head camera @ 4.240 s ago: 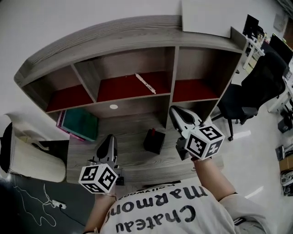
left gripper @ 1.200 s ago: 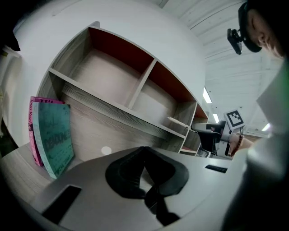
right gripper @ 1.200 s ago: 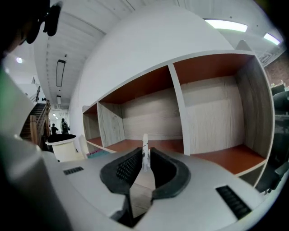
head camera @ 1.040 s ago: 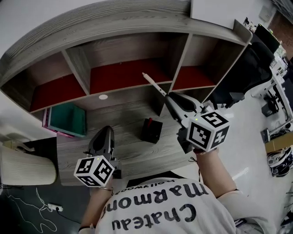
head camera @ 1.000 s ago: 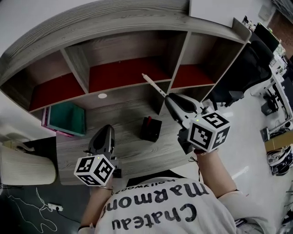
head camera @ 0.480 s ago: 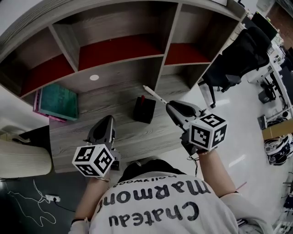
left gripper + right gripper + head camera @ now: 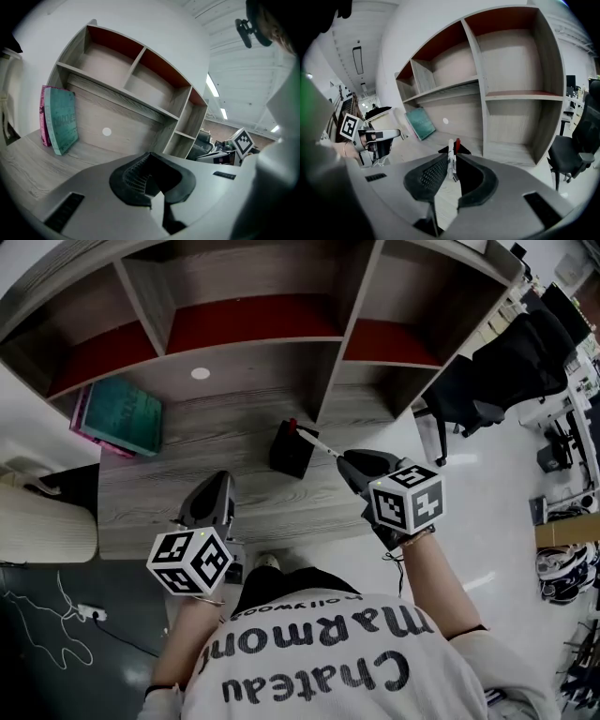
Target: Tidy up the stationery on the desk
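Note:
My right gripper (image 7: 346, 463) (image 7: 453, 167) is shut on a white pen (image 7: 320, 443) (image 7: 450, 159), which sticks out forward between the jaws. The pen's far end is right at the top of a black pen holder (image 7: 288, 452) (image 7: 464, 151) on the desk (image 7: 178, 474); whether it touches I cannot tell. A red pen (image 7: 292, 425) (image 7: 457, 142) stands in that holder. My left gripper (image 7: 217, 487) (image 7: 151, 177) hovers over the desk's front left, jaws together, with nothing between them.
A teal book (image 7: 120, 414) (image 7: 62, 119) leans with a pink one at the desk's back left. Open shelf compartments (image 7: 251, 322) rise behind the desk. A black office chair (image 7: 480, 390) (image 7: 571, 155) stands to the right, and a pale chair (image 7: 42, 532) at the left.
My right gripper has come down from shelf height with the white pen, whose tip is now at the pen holder. My left gripper has sunk slightly. The head view has tilted down.

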### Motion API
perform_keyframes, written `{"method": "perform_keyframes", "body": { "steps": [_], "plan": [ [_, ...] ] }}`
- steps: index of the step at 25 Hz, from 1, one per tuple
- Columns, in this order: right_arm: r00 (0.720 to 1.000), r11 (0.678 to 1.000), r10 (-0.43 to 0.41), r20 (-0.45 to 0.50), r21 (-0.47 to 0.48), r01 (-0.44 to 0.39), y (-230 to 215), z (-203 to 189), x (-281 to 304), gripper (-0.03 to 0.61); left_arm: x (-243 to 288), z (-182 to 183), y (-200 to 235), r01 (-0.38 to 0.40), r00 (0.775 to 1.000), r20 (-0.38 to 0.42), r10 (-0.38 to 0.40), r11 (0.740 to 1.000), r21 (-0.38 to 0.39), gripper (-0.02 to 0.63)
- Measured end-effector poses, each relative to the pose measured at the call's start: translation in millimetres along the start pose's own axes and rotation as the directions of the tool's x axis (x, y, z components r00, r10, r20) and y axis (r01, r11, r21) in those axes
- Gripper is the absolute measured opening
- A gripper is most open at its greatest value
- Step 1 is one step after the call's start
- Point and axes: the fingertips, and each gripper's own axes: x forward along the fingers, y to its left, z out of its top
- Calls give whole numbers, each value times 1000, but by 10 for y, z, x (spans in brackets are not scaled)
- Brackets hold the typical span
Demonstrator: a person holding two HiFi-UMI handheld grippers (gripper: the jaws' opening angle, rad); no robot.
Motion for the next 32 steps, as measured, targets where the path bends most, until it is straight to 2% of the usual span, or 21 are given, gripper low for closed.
{"method": "perform_keyframes", "body": {
  "steps": [5,12,20,32],
  "plan": [
    [994,997,1,-113,-80,-10,-57,-161,119,66,-100,-128,-65,-27,1000,-2,27,999,-16,11],
    [969,972,-62,-239,-235,5,-105,-189,372,67,-216,-102,19,-67,997,27,67,997,-29,11],
    [945,959,-100,-311,-283,9,-100,-177,624,69,-246,-33,134,-88,995,45,90,995,-39,12],
    [919,950,-108,-379,-311,-16,-58,-185,874,71,-253,-29,252,-109,993,49,112,992,-60,12]
  ]
}}
